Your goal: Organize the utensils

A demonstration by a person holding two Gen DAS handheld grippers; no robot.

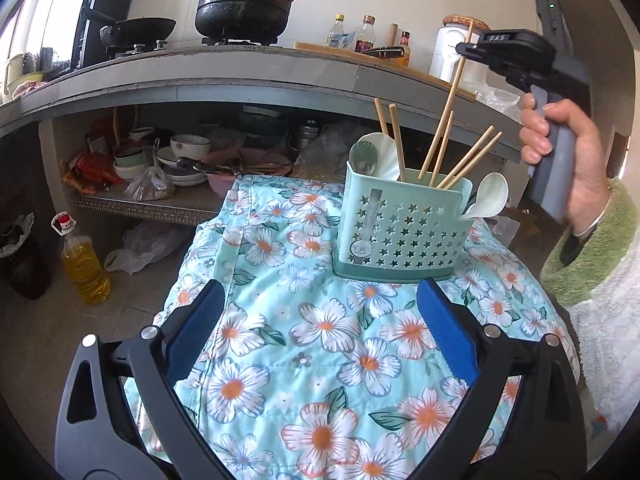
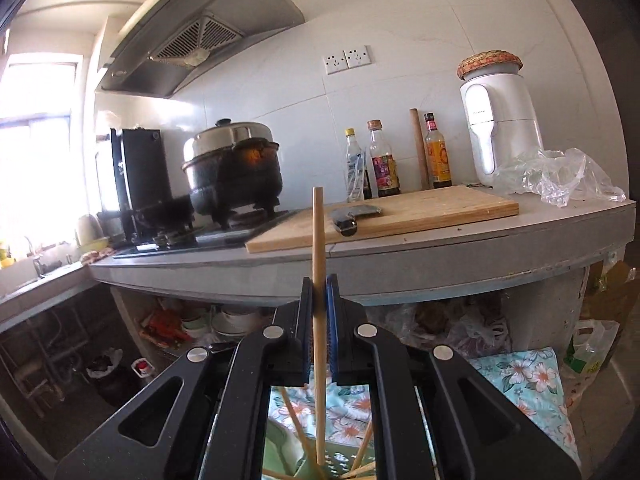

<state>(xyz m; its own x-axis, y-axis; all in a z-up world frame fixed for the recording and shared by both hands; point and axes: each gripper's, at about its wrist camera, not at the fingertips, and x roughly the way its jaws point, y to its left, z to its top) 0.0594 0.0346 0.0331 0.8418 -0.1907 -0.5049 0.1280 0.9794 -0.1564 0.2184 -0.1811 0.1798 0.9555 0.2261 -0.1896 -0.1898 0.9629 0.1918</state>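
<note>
A turquoise cloth printed with white and orange flowers (image 1: 320, 340) covers the raised surface straight ahead of and beneath the left tool (image 1: 320, 316), whose blue-padded fingers stand wide apart with nothing but the cloth between them. Behind it, past the far edge of the cloth, runs the grey kitchen counter (image 1: 248, 76), carrying a blackened lidded pot (image 1: 246, 4) on the stove up and to the left of the left tool. Just beyond the left tool's fingertips, slightly to their right, stands the mint-green plastic utensil holder with star-shaped holes (image 1: 400, 228), upright on the cloth. It holds several pale wooden chopsticks (image 1: 472, 158) leaning in different directions, a metal spoon (image 1: 363, 157) and white ceramic spoons (image 1: 490, 196), one hanging over its right rim. Above and to the right of the holder, a hand (image 1: 568, 152) in a green-cuffed fleecy sleeve grips the right tool (image 1: 466, 49), which is clamped on a single light wooden chopstick (image 1: 444, 120). In the right wrist view that chopstick runs nearly upright between the closed pads, its lower tip down inside the holder directly below the tool.
</note>
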